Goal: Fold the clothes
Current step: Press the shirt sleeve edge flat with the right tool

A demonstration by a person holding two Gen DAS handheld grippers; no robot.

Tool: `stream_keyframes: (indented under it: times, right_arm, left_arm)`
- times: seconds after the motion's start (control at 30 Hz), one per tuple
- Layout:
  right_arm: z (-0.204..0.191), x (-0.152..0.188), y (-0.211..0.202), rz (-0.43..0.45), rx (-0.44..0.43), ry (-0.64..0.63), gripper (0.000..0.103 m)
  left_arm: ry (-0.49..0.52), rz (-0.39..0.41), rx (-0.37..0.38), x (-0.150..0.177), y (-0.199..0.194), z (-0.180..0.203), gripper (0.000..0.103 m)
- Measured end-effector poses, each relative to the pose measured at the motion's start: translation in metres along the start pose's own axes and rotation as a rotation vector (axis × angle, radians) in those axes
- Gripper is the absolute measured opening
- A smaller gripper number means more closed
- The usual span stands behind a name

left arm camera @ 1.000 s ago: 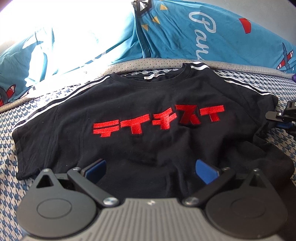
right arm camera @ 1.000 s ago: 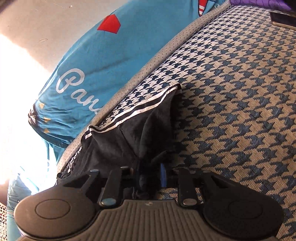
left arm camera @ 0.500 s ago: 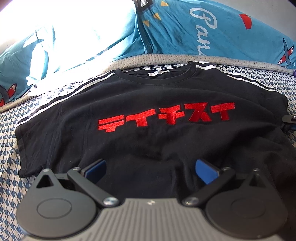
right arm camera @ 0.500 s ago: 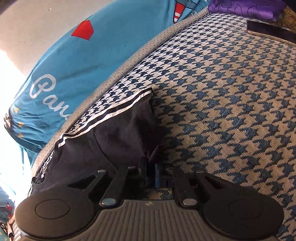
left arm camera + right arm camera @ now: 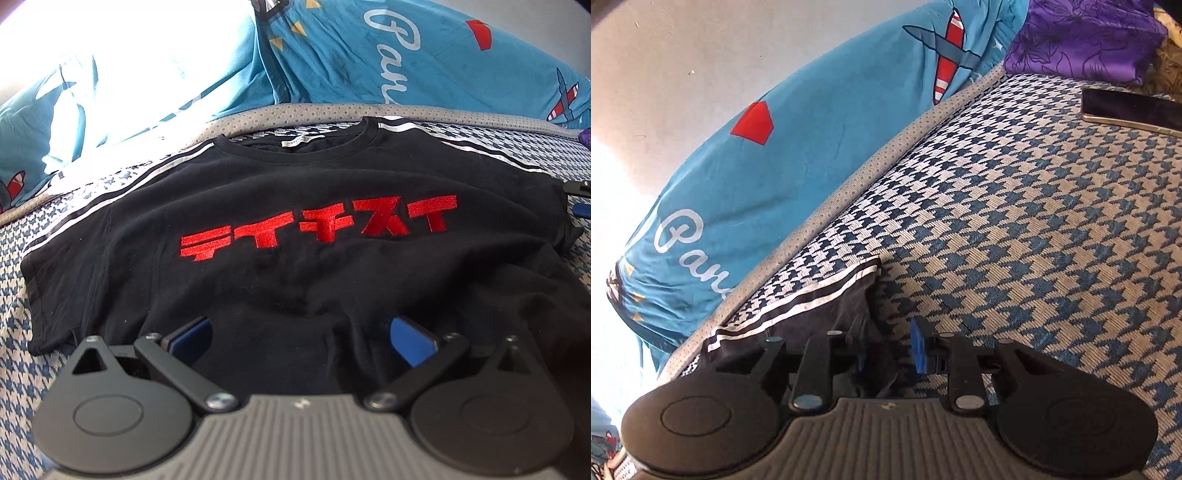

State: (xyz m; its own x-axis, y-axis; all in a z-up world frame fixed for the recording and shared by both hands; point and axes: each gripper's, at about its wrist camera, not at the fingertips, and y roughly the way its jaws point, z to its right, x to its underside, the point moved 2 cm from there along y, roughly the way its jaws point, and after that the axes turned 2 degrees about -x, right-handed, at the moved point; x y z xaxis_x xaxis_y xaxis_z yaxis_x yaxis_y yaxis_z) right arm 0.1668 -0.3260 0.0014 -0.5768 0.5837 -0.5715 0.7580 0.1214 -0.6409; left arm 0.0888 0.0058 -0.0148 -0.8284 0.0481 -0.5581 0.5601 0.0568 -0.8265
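Bed: houndstooth cover (image 5: 1034, 229), blue pillows (image 5: 424, 55) at the head.
Left claw (image 5: 301, 334): spread wide, low over the shirt's hem.
Right claw (image 5: 888, 350): narrowly parted around the sleeve (image 5: 827, 306) edge; contact unclear.
Shirt (image 5: 295, 266): flat, front up, collar toward pillows, long axis collar to hem; hem hidden behind left claw.
Phone (image 5: 1134, 109): beyond sleeve, cut off.

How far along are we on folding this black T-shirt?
Done: the black T-shirt lies spread face up on the houndstooth bed cover, red lettering showing, no fold made. In hand: the right gripper, open, sits at the sleeve edge; whether its pads touch cloth is unclear. The left gripper hovers open over the lower part of the shirt. Left: every fold.
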Motion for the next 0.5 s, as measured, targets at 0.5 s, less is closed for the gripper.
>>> stream_keyframes:
  times: [0.5]
  right_arm:
    - [-0.006,-0.008,0.037,0.025,-0.028,-0.035,0.035]
  left_arm:
    - [-0.006,-0.019,0.007,0.000,0.009,0.002,0.103]
